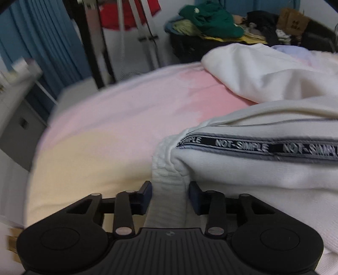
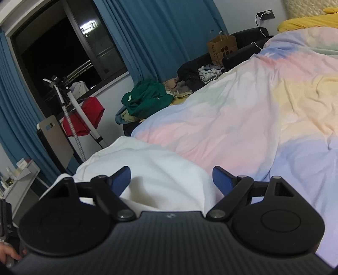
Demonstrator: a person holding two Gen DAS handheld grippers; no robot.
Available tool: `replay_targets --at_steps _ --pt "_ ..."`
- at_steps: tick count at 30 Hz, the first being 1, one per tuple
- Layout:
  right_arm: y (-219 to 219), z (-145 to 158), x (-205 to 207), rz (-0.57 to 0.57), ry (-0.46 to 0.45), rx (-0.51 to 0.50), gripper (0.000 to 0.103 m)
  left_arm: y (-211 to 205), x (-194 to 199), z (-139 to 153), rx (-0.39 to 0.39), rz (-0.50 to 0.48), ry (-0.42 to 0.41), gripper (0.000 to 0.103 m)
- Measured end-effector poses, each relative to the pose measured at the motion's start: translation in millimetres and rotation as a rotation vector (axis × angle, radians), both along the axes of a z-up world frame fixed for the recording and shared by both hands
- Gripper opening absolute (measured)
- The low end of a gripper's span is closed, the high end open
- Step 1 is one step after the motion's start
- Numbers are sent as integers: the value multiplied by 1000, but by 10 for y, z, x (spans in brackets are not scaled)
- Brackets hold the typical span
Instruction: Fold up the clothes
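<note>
Folding has barely begun: the white garment (image 1: 264,169) lies bunched on the pastel bed cover (image 1: 116,110), its ribbed cuff (image 1: 169,190) between the left gripper's (image 1: 170,195) parted jaws, cloth between the right gripper's (image 2: 171,179) wide-open ones.

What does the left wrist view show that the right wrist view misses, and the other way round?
Only the left wrist view shows the black NOT-SIMPLE band on the white garment and the ribbed cuff lying between the left gripper's parted fingers. Only the right wrist view shows the dark window, the yellow pillow, the wall socket and the right gripper, open over white cloth. Both show the pastel bedspread, the green garment, the red cloth, the paper bag and the blue curtains.
</note>
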State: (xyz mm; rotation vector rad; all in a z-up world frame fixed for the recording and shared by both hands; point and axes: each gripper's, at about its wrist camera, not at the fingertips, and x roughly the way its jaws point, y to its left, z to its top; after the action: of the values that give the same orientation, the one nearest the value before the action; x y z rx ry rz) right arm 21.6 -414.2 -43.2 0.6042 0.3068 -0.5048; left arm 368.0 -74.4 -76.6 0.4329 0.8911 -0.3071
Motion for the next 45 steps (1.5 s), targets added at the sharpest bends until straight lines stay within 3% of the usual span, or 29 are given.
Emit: replay_targets --at_steps 3,10,12,13,16,19,22,25,27,32,36,38,39,43,45 --pt "31 30 -34 -5 -2 -32 86 -13 -123 119 50 45 -104 27" --pt "66 152 -155 -12 -44 -76 86 579 -188 896 19 285 -323 22" --pt "70 168 -164 -11 -50 -79 86 809 -164 1119 18 366 -351 22" --pt "71 172 -165 -9 -52 -79 86 908 -123 1203 31 402 -364 15" --pt "74 171 -154 -2 -50 -78 86 1086 33 1336 92 478 -398 15" --pt "73 135 -107 19 -38 -60 86 1292 239 1293 150 541 -376 15" --pt "71 93 -54 43 -27 -38 86 1486 417 964 163 614 -308 14" --pt "63 33 9 72 -13 -13 86 1622 500 540 123 642 -202 14" --pt "66 -16 55 90 6 -1 86 1684 461 453 55 651 -190 16" --pt "69 -95 139 153 4 68 86 1818 168 643 -93 635 -158 32" --pt "70 -90 126 190 -13 113 86 1842 -285 949 -153 557 -191 55" --pt "77 -85 128 206 -2 128 86 1809 -562 1104 -176 509 -216 59" --pt "81 -82 129 213 3 136 82 1787 -701 1181 -188 483 -227 62" --pt "88 -110 143 253 19 188 79 1296 -1312 1454 -211 269 -251 74" --pt "83 -139 154 274 26 221 72 965 -1535 1553 -220 158 -256 76"
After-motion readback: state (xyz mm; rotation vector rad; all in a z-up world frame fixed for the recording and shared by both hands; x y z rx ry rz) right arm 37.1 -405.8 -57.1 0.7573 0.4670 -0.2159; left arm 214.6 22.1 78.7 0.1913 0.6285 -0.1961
